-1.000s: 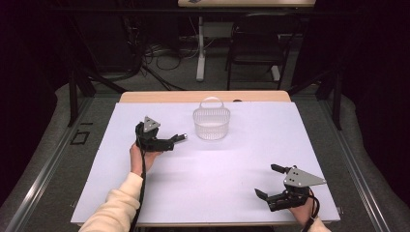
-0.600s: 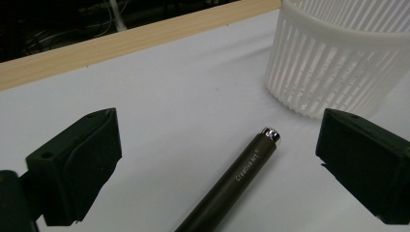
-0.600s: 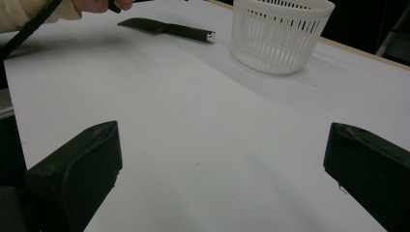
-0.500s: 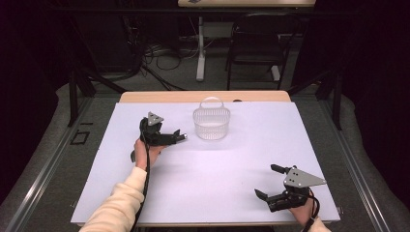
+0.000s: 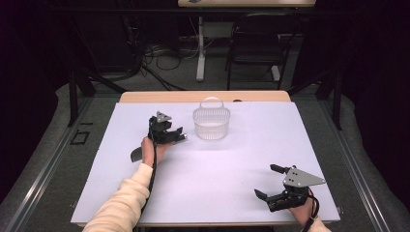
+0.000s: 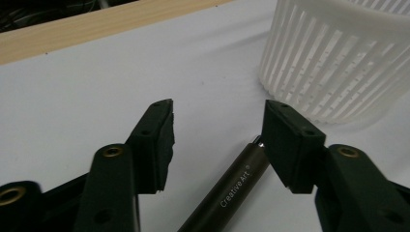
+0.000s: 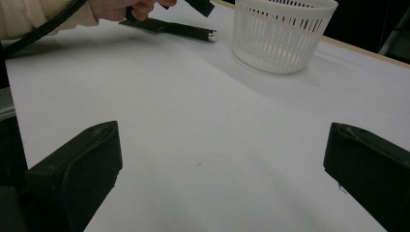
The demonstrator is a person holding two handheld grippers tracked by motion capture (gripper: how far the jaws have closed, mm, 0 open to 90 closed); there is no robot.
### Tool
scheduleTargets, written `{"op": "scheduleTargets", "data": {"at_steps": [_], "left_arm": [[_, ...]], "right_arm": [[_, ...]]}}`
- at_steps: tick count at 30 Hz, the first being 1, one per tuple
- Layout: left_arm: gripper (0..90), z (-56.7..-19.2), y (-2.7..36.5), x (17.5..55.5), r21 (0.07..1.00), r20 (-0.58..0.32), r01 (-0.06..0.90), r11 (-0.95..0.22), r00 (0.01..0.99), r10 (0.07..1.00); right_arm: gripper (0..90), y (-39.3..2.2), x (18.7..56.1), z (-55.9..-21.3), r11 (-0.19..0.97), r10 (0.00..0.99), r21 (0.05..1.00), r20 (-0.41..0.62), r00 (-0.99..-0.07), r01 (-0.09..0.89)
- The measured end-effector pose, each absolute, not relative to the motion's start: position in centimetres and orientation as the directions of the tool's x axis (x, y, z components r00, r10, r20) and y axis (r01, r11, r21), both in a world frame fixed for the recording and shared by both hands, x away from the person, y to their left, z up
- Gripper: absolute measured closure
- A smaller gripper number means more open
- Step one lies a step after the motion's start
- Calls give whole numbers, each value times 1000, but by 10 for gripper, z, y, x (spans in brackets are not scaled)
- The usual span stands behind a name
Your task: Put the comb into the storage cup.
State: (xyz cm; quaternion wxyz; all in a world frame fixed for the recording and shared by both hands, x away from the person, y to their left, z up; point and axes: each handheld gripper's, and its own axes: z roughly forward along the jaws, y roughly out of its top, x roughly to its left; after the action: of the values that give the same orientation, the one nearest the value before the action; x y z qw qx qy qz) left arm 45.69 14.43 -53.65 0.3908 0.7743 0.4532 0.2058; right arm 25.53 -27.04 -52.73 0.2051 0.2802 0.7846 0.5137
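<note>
The right gripper (image 5: 270, 195) rests parted and empty at the near right. Farther left, the left gripper (image 6: 217, 130) has been closing around the dark pen-like tool (image 6: 227, 191) lying left of the white basket (image 5: 211, 123), pads not yet touching; centre the barrel before clamping.

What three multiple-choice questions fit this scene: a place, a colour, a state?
1. Where is the dark tool? A on the table, beside the basket; B inside it; C on the floor.
2. The basket's colour? A red; B white; C blue.
3. The right gripper's jaws? A shut on the tool; B shut on the basket; C open, empty.
A: it lies flat beside the basket. B: white slotted wall. C: bare table shows between them.
</note>
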Motion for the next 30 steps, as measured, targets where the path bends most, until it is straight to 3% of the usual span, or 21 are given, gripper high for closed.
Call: {"op": "scheduleTargets", "data": {"at_steps": [2, 15, 30], "left_arm": [[565, -539, 143, 459, 786, -39, 547, -287, 508, 861], [883, -546, 132, 470, 756, -66, 583, -297, 520, 852], [900, -550, 122, 475, 743, -67, 587, -321, 542, 837]], "right_arm": [[0, -270, 255, -527, 316, 649, 921, -35, -760, 228], [0, -270, 255, -527, 327, 645, 918, -45, -763, 223], [0, -271, 254, -526, 327, 645, 918, -46, -763, 222]]}}
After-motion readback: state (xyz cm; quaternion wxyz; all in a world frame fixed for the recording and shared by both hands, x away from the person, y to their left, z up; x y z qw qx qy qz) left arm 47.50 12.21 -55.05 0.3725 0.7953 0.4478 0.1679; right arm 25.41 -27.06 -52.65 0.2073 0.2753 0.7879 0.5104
